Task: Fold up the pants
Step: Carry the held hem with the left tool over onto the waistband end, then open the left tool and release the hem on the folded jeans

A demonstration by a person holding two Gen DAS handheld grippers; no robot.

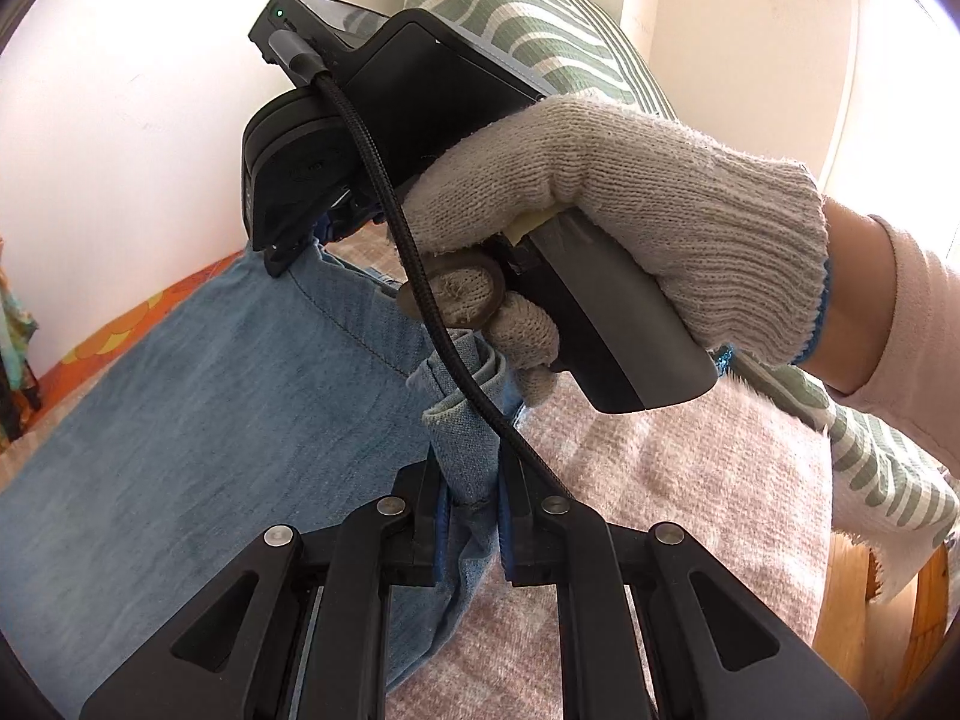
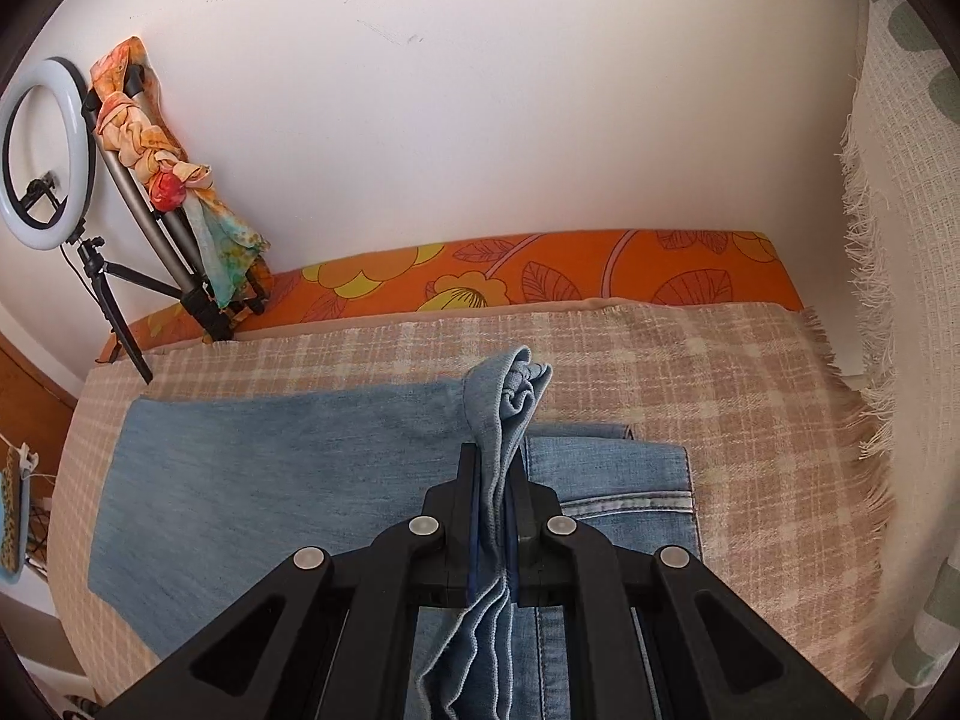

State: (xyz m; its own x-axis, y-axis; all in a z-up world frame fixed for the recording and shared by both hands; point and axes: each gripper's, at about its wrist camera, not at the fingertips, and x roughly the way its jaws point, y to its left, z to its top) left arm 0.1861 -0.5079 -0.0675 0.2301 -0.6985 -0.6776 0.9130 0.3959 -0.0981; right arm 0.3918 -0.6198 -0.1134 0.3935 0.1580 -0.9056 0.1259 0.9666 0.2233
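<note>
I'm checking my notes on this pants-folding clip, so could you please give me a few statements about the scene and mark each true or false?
1. The left gripper is shut on a bunched edge of the jeans. True.
2. The right gripper is open and holds nothing. False: it is shut on a fold of the jeans, whose hem sticks up past its fingertips.
3. The jeans lie on a checked blanket. True.
4. The hand on the right gripper's handle is bare. False: it wears a knitted glove.
5. A ring light stands near the wall. True.
6. The cushion along the wall is plain blue. False: it is orange with a flower pattern.
</note>
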